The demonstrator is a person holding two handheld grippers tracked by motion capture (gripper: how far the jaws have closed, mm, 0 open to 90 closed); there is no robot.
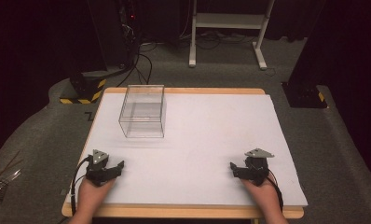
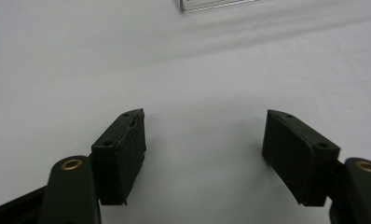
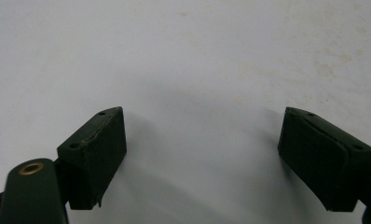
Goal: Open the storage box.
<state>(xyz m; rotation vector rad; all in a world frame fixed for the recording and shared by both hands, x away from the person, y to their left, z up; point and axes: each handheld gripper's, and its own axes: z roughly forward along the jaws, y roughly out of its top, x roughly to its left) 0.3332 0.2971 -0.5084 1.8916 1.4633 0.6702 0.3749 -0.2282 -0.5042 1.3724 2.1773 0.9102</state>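
White table top (image 1: 197, 140) carries a clear box (image 1: 143, 111) near its far left corner. At the near edge, my left claw (image 1: 120, 166) and right claw (image 1: 233, 167) rest with jaws apart, holding nothing.

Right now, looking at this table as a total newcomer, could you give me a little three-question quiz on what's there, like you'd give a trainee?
1. True or false: the clear box on the white table has something lying inside it.
2. Which is nearer the clear box: A) the left gripper or B) the right gripper?
3. Fill in: both grippers' jaws stand ____, with nothing between them.

Key
1. False; it looks empty in the high view.
2. A; the box sits in the far left part of the table, ahead of the left gripper.
3. Open; bare table shows between the right gripper jaws too.
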